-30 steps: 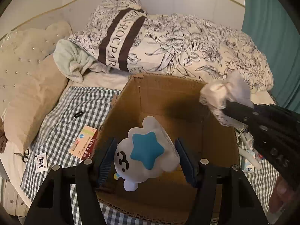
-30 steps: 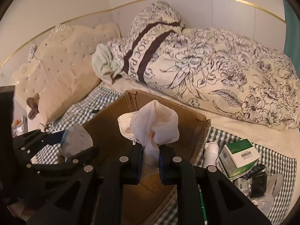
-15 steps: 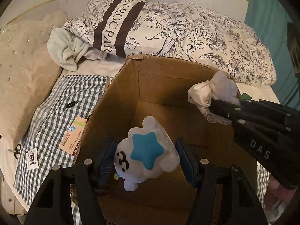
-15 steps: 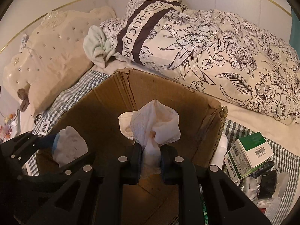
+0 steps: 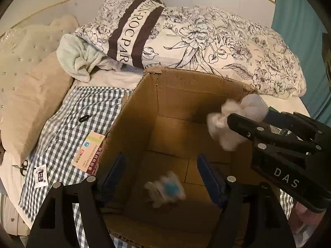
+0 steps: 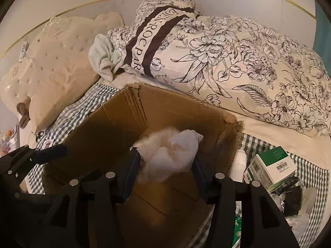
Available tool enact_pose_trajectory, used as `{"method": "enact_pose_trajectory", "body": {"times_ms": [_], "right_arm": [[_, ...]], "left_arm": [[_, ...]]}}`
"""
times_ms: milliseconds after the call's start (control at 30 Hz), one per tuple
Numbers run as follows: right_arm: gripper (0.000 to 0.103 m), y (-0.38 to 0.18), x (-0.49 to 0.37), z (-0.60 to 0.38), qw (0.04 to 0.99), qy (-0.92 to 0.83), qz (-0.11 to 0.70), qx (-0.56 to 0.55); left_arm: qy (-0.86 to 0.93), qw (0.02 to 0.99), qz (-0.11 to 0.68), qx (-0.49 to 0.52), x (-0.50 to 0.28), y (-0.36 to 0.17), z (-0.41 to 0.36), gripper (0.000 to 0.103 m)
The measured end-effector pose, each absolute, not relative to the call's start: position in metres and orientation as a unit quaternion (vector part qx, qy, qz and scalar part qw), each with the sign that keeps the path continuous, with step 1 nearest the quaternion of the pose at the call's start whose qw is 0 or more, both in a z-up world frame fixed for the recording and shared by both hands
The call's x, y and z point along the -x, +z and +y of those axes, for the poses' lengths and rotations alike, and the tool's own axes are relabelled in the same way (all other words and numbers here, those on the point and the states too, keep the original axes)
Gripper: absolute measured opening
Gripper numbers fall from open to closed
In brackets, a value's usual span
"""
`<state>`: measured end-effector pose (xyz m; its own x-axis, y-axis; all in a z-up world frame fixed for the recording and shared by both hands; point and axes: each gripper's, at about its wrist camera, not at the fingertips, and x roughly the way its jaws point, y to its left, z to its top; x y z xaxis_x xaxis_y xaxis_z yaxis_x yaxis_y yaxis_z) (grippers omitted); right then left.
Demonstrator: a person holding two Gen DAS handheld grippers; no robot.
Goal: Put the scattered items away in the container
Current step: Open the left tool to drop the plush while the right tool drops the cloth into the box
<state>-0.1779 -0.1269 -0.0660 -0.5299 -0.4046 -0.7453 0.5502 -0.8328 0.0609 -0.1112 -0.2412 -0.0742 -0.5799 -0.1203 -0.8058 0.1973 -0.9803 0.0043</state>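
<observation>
Both tongs now spread, toy [image 5: 164,189] and cloth [image 6: 168,155] released over box [image 5: 132,124].

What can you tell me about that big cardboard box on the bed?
The cardboard box is plain brown corrugated card, open at the top with ragged, torn rims and no flaps standing. It sits upright on the checked cloth, in front of the flowered quilt. A small flat packet lies against its left wall. Inside, a blurred white toy with a blue star is near the bare floor. Both grippers reach over the opening.
</observation>
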Motion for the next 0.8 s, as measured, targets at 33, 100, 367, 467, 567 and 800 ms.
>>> {"method": "enact_pose_trajectory", "body": {"times_ms": [33,100,367,467,567,800], "right_arm": [[0.052,-0.064,0.177,-0.125,0.274,-0.872,0.089,-0.397],[0.052,-0.058,0.174,-0.121,0.272,-0.875,0.086,-0.39],[0.072,-0.038,0.167,-0.116,0.28,-0.88,0.082,-0.375],[0.077,-0.03,0.161,-0.114,0.277,-0.886,0.083,-0.363],[0.077,-0.021,0.156,-0.111,0.281,-0.888,0.078,-0.354],[0.077,-0.004,0.145,-0.094,0.274,-0.897,0.068,-0.34]], "left_arm": [[-0.888,0.09,0.042,-0.448,0.11,-0.072,-0.241,0.075],[-0.89,0.091,0.04,-0.445,0.108,-0.068,-0.239,0.075],[-0.896,0.1,0.033,-0.431,0.098,-0.049,-0.233,0.076],[-0.9,0.102,0.032,-0.423,0.093,-0.04,-0.231,0.077],[-0.902,0.105,0.031,-0.417,0.089,-0.032,-0.23,0.077],[-0.906,0.108,0.027,-0.408,0.08,-0.02,-0.222,0.077]]}}
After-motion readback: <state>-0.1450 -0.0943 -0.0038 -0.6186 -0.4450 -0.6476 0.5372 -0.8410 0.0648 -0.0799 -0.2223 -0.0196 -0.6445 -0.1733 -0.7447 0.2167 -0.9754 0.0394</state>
